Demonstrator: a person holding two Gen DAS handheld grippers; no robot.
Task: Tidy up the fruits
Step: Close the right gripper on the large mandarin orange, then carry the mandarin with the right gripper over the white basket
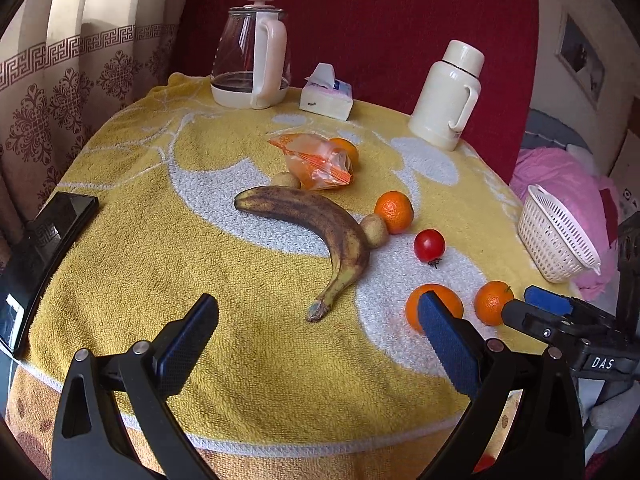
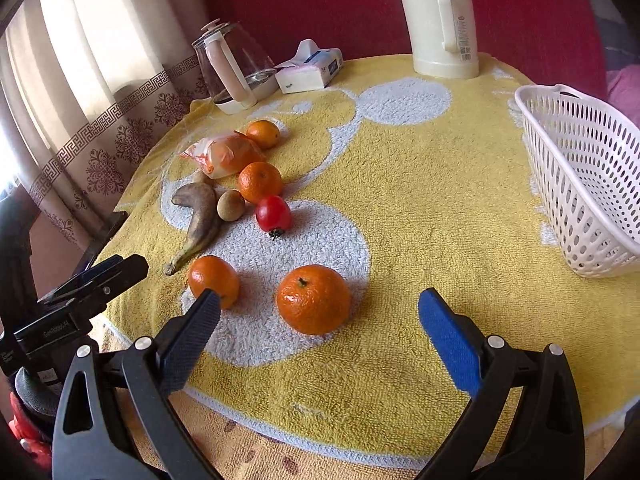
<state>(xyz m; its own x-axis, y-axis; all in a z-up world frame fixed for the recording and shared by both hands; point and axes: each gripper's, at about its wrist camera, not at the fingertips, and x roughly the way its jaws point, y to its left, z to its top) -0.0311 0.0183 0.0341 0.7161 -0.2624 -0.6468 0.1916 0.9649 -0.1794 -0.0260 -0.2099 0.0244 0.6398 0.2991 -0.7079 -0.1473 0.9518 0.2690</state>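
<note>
Nearest orange (image 2: pixel 313 299) lies ahead of right gripper (image 2: pixel 319 308) — between spread jaws.

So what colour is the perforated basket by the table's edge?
White; the basket shows best in the right wrist view.

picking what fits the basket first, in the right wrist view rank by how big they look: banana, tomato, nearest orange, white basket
1. white basket
2. nearest orange, though closeness to the camera inflates it
3. banana, longer but farther off, so its rank against the orange is unsure
4. tomato
</note>
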